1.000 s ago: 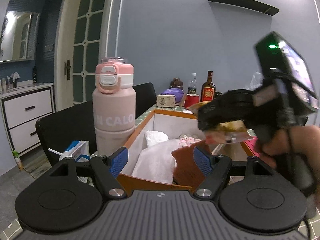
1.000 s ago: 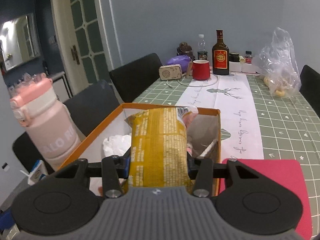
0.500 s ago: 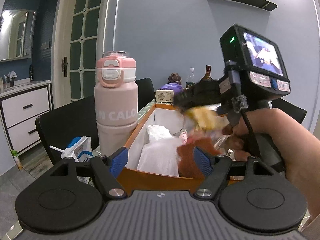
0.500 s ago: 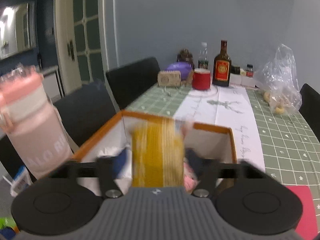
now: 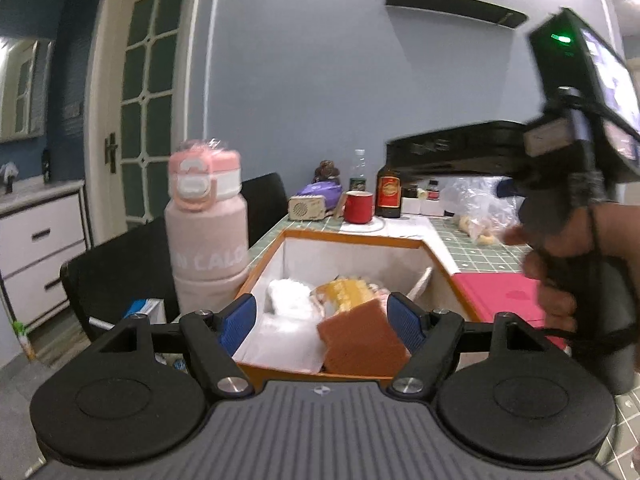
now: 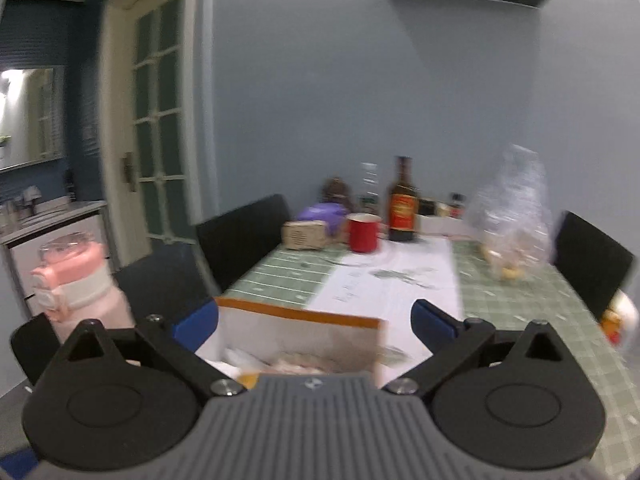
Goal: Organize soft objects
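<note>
An orange-rimmed box [image 5: 352, 237] stands on the table's near end. Inside lie a yellow snack packet [image 5: 345, 292], a brown sponge [image 5: 360, 338], a white cloth [image 5: 289, 300] and a white bag [image 5: 280, 342]. My left gripper [image 5: 322, 320] is open and empty, just before the box's near edge. My right gripper [image 6: 314, 322] is open and empty, raised above the box [image 6: 300, 316]; its body shows in the left wrist view [image 5: 560, 152], held by a hand.
A pink bottle [image 5: 208, 232] stands left of the box. A red mat [image 5: 504, 296] lies to its right. At the far end are a red mug [image 5: 358, 207], a brown bottle [image 5: 389, 194], a small radio [image 5: 307, 208] and a plastic bag [image 6: 512, 216]. Black chairs surround the table.
My right gripper opened and let go of the yellow packet, which now lies in the box. The right gripper then rose up and back. The left gripper stayed put.
</note>
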{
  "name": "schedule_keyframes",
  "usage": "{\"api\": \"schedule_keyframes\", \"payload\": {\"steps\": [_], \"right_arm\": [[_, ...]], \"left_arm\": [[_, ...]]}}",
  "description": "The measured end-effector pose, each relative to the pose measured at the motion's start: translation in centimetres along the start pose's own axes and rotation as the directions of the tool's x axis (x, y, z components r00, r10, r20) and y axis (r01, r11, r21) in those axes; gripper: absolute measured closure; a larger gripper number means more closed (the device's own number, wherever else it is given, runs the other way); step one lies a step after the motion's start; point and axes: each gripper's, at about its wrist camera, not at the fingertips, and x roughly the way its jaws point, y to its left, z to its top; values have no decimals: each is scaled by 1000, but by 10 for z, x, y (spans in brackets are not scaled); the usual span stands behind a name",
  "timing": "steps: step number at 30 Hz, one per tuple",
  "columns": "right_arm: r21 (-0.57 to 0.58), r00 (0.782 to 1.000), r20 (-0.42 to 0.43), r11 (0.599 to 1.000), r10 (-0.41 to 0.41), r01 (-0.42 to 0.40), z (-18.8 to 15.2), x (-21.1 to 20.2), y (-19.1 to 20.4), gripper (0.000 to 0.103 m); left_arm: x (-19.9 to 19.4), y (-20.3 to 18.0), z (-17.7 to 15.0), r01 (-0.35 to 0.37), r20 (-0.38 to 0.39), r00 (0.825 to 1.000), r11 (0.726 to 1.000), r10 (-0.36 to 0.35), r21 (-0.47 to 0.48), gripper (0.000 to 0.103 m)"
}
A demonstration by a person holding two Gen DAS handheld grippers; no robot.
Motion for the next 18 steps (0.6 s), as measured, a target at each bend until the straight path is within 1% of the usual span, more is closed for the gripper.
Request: {"api": "schedule_keyframes", "payload": {"steps": [1,3,5,6,8,10,12,14,16,18], "right_arm": [[19,1000,-20,1000,-16,16,-2,-8,-8,3],[53,997,-72,999,-6,10,-11,-24,-24,3],[61,998,-63,998,23,-20,-25,-41,-34,3],[48,998,-55,999,23,-21,-34,-50,-37,3],[30,999,-41,1000,-6,7,-49,-64,-43,3],[-3,999,-43,1000,-26,26,-66,-81,-50,3],[-24,998,-19,998,-58,57,-84,-102,-62,3],[0,994,5,994,-110,110,-103,-122,-76,3],[37,990,6,989,-141,140,-121,-135,-89,3],[63,985,1,983,-173,172,-138,-146,-99,3]], "left_arm": [[-1,-3,2,5,-1,1000,1000,-5,14,16],[-5,-10,5,15,-3,1000,999,-15,33,15],[-11,-15,7,18,-1,1000,999,-18,39,15],[-13,-18,8,25,2,1000,999,-25,44,15],[-21,-22,11,48,11,999,997,-48,53,15],[-31,-25,14,51,23,998,997,-52,54,15],[-45,-23,15,48,61,997,998,-50,34,14],[-59,-20,17,50,100,994,999,-52,15,13],[-71,-21,18,56,113,992,998,-56,1,12],[-80,-27,16,75,116,990,997,-75,9,11]]}}
